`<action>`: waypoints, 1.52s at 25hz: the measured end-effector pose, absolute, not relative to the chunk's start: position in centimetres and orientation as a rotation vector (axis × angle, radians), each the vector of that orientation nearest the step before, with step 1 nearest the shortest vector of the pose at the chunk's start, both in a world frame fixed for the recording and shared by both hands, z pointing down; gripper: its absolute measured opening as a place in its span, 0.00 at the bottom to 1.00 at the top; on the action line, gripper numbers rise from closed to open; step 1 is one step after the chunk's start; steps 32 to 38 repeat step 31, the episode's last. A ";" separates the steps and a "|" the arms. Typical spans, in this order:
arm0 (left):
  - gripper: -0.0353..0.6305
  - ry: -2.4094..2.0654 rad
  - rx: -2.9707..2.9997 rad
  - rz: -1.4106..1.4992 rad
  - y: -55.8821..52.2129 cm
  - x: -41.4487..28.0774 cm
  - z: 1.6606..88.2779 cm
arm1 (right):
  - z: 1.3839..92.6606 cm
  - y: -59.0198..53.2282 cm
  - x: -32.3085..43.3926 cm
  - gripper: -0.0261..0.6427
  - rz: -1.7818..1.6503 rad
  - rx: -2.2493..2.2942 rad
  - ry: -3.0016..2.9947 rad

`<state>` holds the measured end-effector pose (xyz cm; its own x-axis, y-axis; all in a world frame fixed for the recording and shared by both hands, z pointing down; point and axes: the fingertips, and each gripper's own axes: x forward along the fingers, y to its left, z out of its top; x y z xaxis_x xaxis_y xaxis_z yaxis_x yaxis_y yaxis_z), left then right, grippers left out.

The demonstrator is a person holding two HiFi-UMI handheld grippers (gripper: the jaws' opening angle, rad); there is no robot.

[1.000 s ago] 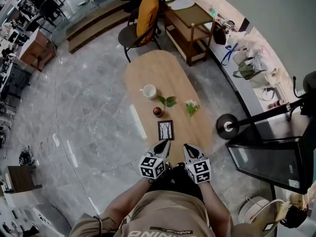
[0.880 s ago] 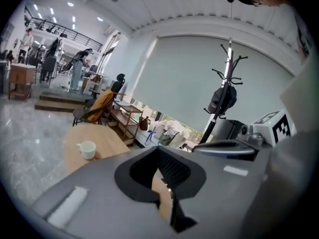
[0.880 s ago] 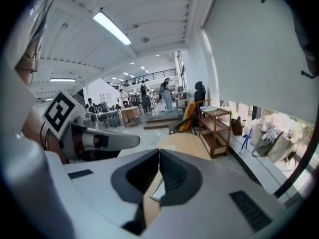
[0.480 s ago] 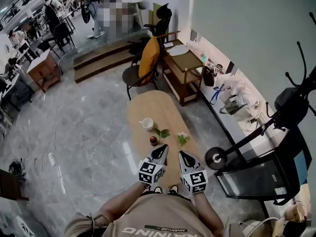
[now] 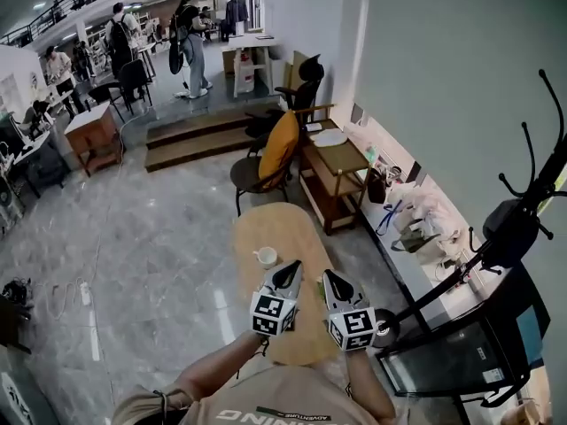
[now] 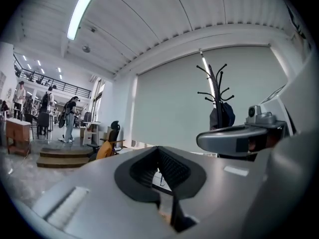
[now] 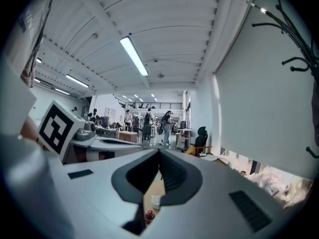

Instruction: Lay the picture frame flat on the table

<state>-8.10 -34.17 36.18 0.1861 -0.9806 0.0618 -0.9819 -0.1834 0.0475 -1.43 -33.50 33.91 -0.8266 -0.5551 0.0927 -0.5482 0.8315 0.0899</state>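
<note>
The picture frame is out of sight in every view; in the head view my two grippers cover the near part of the oval wooden table [image 5: 270, 233]. My left gripper [image 5: 290, 272] and right gripper [image 5: 334, 279] are held side by side above that near end, both shut and holding nothing. The left gripper view looks over its closed jaws [image 6: 158, 149] at a wall and a coat stand. Below the right gripper's closed tips [image 7: 159, 151] a white cup [image 7: 156, 200] and a small red object [image 7: 148, 215] show on the table. The cup [image 5: 266, 257] stands just beyond the left gripper.
A chair with an orange cushion [image 5: 273, 156] stands at the table's far end, a wooden side table [image 5: 341, 171] to its right. A black coat stand [image 5: 523, 224] and a dark screen [image 5: 447, 354] are on the right. Steps [image 5: 199, 135] and several people are farther back.
The head view has tilted up, so the table slid down and the room behind came into view. The frame, plants and red object went behind the grippers, which stay shut and close together.
</note>
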 end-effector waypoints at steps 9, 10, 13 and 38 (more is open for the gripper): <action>0.06 -1.962 2.334 -0.018 -32.8 -8.9 35.0 | 31.7 -32.3 -2.3 0.05 -0.179 0.890 -2.893; 0.06 -1.961 2.337 -0.022 -32.8 -8.9 34.8 | 31.6 -32.2 -2.4 0.05 -0.184 0.894 -2.889; 0.06 -1.950 2.362 -0.022 -32.8 -8.3 34.4 | 31.9 -32.0 -2.1 0.05 -0.178 0.895 -2.879; 0.06 -1.893 2.400 -0.012 -33.4 -6.3 35.0 | 33.0 -32.4 -0.4 0.05 -0.162 0.932 -2.836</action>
